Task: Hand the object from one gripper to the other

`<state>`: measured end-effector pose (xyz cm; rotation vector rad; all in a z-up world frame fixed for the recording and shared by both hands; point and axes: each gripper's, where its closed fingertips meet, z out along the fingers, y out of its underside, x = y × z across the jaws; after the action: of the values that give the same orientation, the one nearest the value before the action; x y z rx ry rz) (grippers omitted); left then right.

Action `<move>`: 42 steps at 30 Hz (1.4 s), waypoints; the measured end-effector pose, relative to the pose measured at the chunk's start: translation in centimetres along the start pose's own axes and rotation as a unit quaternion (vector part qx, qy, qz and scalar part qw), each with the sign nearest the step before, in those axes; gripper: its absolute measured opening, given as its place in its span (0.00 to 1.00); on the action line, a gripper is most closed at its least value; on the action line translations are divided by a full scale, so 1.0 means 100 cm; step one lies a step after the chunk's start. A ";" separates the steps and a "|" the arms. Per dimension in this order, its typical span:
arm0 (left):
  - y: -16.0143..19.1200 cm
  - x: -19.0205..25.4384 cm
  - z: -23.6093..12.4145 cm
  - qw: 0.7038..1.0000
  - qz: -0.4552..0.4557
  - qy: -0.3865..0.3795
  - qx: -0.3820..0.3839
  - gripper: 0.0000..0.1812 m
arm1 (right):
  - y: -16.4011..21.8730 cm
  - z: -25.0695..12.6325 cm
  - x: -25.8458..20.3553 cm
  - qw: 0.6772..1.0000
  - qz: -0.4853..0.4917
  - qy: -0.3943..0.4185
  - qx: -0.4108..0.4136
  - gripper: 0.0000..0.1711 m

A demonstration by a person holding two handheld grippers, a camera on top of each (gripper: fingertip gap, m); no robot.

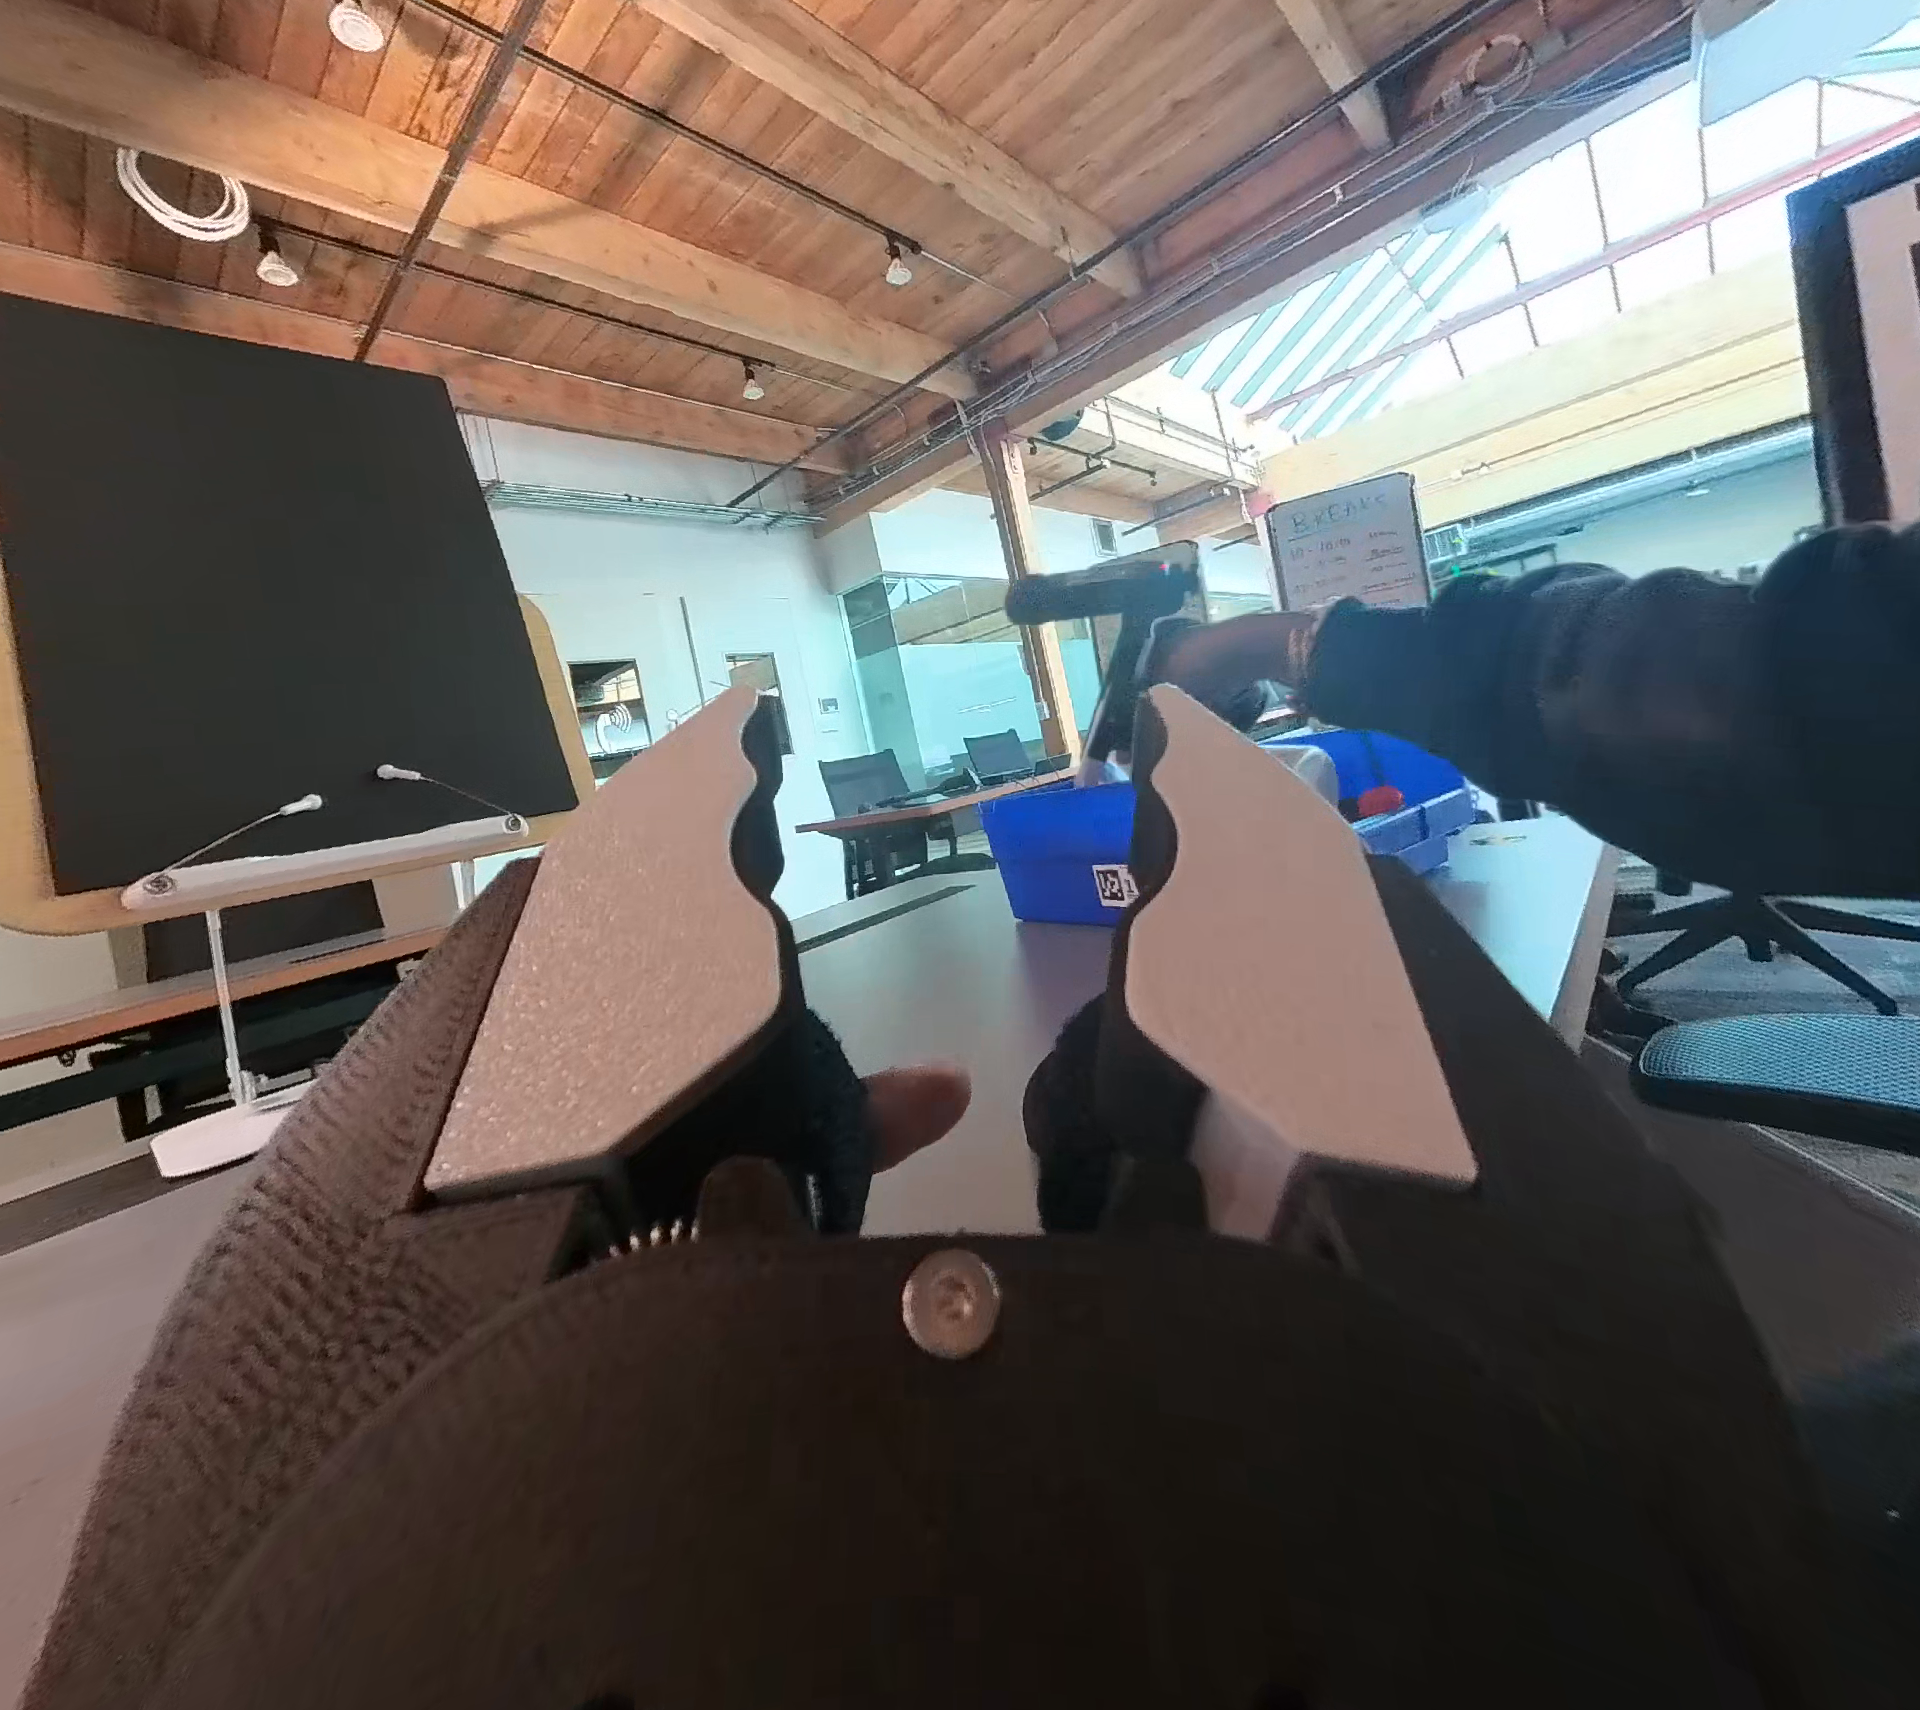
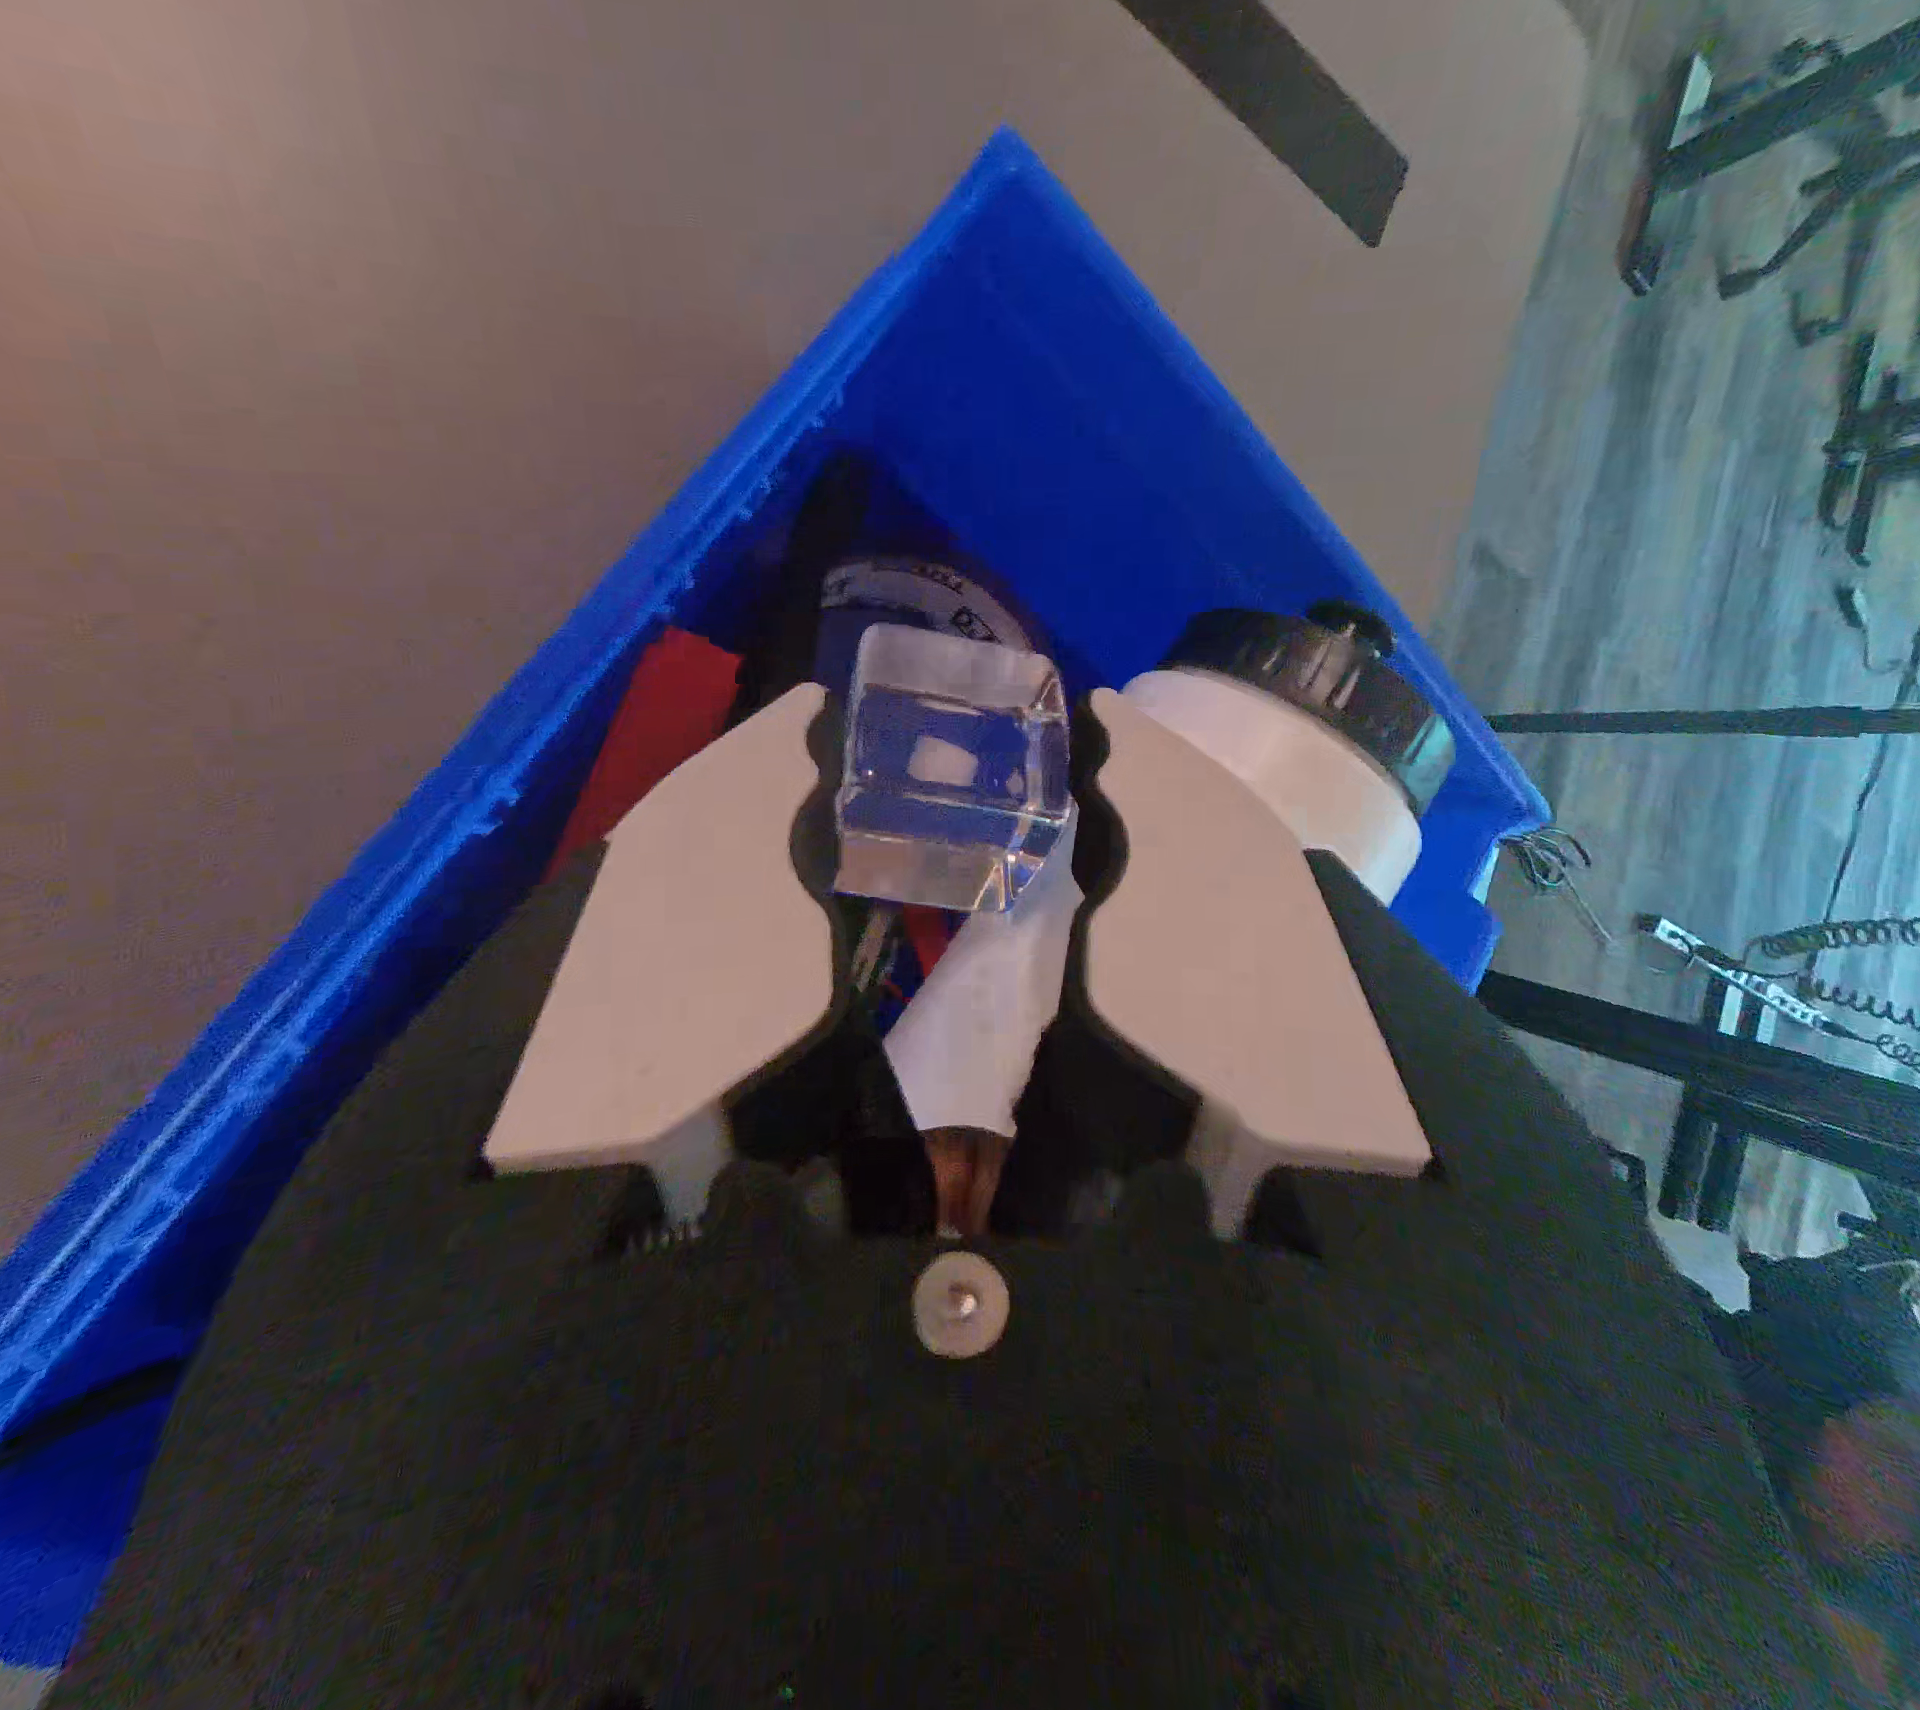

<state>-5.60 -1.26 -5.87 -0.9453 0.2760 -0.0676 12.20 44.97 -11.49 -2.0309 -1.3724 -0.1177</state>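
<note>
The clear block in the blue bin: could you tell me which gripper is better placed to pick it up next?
The right gripper. It is down in the blue bin with its fingers either side of the clear block. The left gripper is open, empty and apart from the bin, aimed across the room.

Blue bin (image 2: 997,413): near end cut off by the lower left edge in the right wrist view; in the left wrist view partly hidden behind the left gripper (image 1: 956,725).

Bin contents: red item (image 2: 675,704), dark round item (image 2: 914,595) and white jar (image 2: 1278,777) each partly covered; kind cannot be told.

Clear block (image 2: 951,772): sits between the jaws of the right gripper (image 2: 951,715); contact with the pads cannot be told.

Sleeve (image 1: 1621,704): cut off by the right edge.

Floor (image 2: 1714,517): blurred.
</note>
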 end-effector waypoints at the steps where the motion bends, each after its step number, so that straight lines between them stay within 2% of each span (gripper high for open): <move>1: 0.000 0.000 0.000 1.000 0.000 0.000 0.000 0.36 | -0.002 0.006 0.000 1.000 0.002 -0.005 -0.006 0.25; 10: -0.001 0.001 -0.001 1.000 0.001 0.000 0.001 0.34 | 0.011 0.043 0.000 0.994 0.003 -0.009 -0.109 0.25; 17: 0.001 0.003 -0.001 1.000 0.014 0.002 -0.005 0.34 | 0.014 0.045 0.001 0.994 0.006 0.003 -0.112 0.24; 23: 0.002 0.005 0.000 1.000 0.019 0.003 -0.008 0.34 | 0.002 0.018 0.011 0.997 0.016 0.041 -0.056 0.26; 25: 0.001 0.005 0.000 1.000 0.020 0.003 -0.008 0.34 | -0.010 -0.003 0.014 0.997 0.052 0.052 0.006 0.27; 27: 0.001 0.006 0.000 1.000 0.021 0.004 -0.008 0.34 | -0.027 -0.033 0.004 0.989 0.097 0.031 0.103 0.30; 29: 0.000 0.006 0.000 1.000 0.021 0.003 -0.007 0.34 | -0.051 -0.075 -0.023 0.961 0.132 -0.033 0.240 0.33; 31: -0.001 0.006 0.000 1.000 0.020 0.004 -0.006 0.33 | -0.069 -0.127 -0.069 0.902 0.142 -0.137 0.385 0.38; 34: -0.006 0.007 0.001 1.000 0.011 0.002 0.001 0.32 | -0.060 -0.192 -0.143 0.809 0.132 -0.252 0.515 0.43; 36: -0.012 0.008 0.002 1.000 0.005 0.004 0.007 0.32 | -0.042 -0.217 -0.195 0.765 0.119 -0.319 0.546 0.41; 39: -0.021 0.006 0.005 1.000 -0.007 0.005 0.003 0.32 | -0.014 -0.229 -0.261 0.724 0.104 -0.408 0.546 0.38; 40: -0.023 0.004 0.006 1.000 -0.013 0.005 -0.006 0.32 | -0.008 -0.226 -0.275 0.720 0.102 -0.421 0.542 0.38; 42: -0.025 -0.003 0.007 0.999 -0.025 0.006 -0.036 0.32 | 0.003 -0.209 -0.298 0.734 0.091 -0.414 0.530 0.38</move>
<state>-5.51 -2.12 -3.39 -1.0245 0.2672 -0.1087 5.30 9.41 -8.26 -1.1395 -1.1866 1.4846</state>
